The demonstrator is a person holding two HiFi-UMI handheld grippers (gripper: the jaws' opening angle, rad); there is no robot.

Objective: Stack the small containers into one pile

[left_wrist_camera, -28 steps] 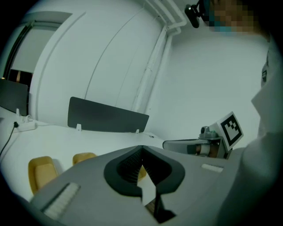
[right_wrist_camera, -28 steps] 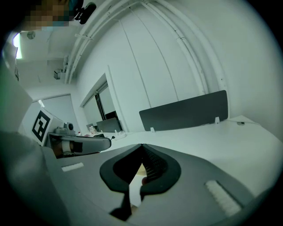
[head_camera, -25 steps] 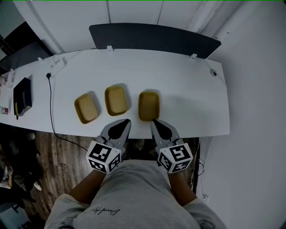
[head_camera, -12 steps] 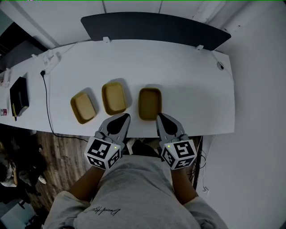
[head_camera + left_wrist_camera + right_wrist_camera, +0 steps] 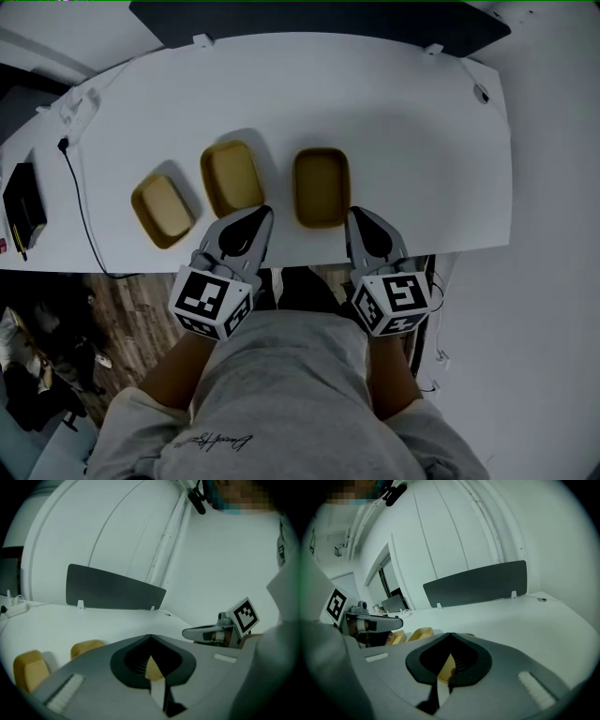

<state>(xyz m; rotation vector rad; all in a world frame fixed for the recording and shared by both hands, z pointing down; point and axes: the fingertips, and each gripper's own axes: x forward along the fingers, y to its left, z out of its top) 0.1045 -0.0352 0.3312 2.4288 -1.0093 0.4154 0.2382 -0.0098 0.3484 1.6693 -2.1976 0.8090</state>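
Observation:
Three small tan containers sit in a row on the white table (image 5: 412, 122): a left one (image 5: 163, 208), a middle one (image 5: 232, 178) and a right one (image 5: 321, 187). My left gripper (image 5: 261, 214) hovers at the table's front edge, its tip just right of the middle container's near corner, jaws shut and empty. My right gripper (image 5: 359, 214) is at the right container's near right corner, also shut and empty. The left gripper view shows two containers (image 5: 30, 670) (image 5: 86, 648) beyond the closed jaws. The right gripper view shows containers (image 5: 419, 633) behind its closed tips.
A dark panel (image 5: 319, 14) stands along the table's far edge. A black device (image 5: 19, 192) and a cable (image 5: 80, 202) lie at the table's left end. The wooden floor (image 5: 122, 309) shows below the front edge on the left.
Both grippers have moved forward and down over the table's front edge, ending close beside the middle and right containers. The containers have not moved on the table.

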